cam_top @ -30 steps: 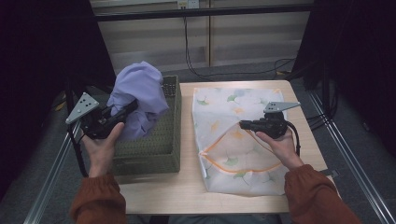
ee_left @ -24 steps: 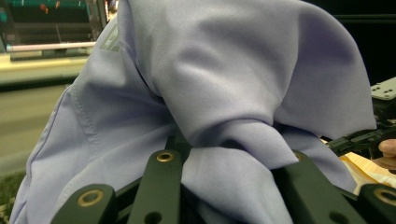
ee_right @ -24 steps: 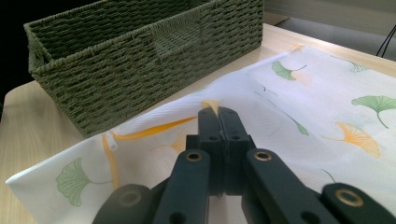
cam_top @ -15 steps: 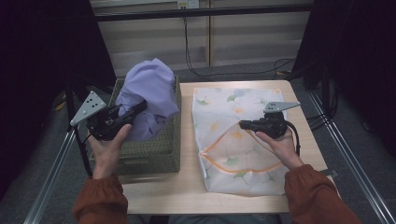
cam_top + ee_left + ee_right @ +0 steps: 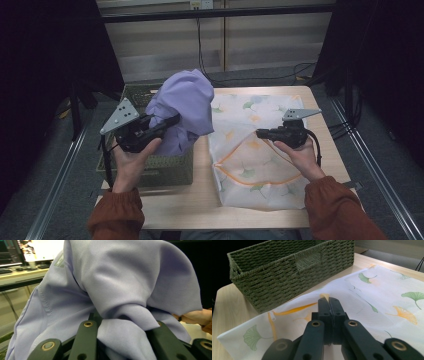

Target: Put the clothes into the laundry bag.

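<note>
At the left of the table, above the green woven basket point(image 5: 150, 167), the left gripper point(image 5: 170, 121) holds a bunched lilac garment point(image 5: 182, 112) in the air, its jaws clamped on a fold of the cloth. To the right, the right gripper point(image 5: 261, 133) has its jaws pressed together on the top layer of the white leaf-print mesh bag point(image 5: 250, 172), which lies flat on the table just beside the basket.

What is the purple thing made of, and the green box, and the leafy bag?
Purple garment: smooth matte woven cloth, with soft folds and a stitched seam. Green basket: woven cord or wicker, by its braided rows. Leaf-print bag: thin white mesh, likely synthetic, slightly see-through.
</note>
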### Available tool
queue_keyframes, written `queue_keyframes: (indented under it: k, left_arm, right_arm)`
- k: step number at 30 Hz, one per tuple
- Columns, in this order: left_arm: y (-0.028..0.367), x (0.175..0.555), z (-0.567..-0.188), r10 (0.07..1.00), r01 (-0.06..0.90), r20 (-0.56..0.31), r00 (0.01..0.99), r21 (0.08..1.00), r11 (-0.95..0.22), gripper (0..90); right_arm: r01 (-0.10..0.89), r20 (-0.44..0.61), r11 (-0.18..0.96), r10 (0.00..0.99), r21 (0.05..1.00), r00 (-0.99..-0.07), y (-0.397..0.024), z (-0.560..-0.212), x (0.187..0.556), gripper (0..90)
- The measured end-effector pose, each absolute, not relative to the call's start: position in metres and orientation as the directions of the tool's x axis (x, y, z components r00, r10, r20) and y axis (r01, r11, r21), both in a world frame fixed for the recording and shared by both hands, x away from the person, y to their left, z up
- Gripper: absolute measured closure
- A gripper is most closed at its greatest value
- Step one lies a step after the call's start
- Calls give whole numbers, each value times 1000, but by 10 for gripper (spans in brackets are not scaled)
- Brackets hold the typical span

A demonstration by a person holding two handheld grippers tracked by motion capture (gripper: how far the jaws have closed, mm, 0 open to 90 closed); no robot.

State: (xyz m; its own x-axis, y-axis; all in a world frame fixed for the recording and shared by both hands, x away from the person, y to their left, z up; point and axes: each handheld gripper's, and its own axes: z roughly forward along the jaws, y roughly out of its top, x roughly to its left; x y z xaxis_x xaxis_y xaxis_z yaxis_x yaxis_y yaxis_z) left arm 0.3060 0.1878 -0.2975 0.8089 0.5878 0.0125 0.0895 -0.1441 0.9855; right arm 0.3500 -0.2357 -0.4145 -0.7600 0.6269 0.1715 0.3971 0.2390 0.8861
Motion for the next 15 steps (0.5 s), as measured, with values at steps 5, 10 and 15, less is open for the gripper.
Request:
queue_keyframes:
  k: [5, 10, 15]
  left_arm:
    - [177, 304, -297, 556, 92, 4, 831, 985, -144, 723]
    - [167, 303, -301, 533, 108, -6, 846, 981, -161, 723]
    - [158, 305, -305, 505, 117, -12, 863, 978, -176, 722]
  right_arm:
    - [399, 176, 234, 627, 887, -759, -237, -414, 350, 897]
    - [398, 176, 235, 626, 887, -760, -237, -414, 350, 897]
    - [398, 177, 234, 624, 887, -761, -237, -414, 351, 898]
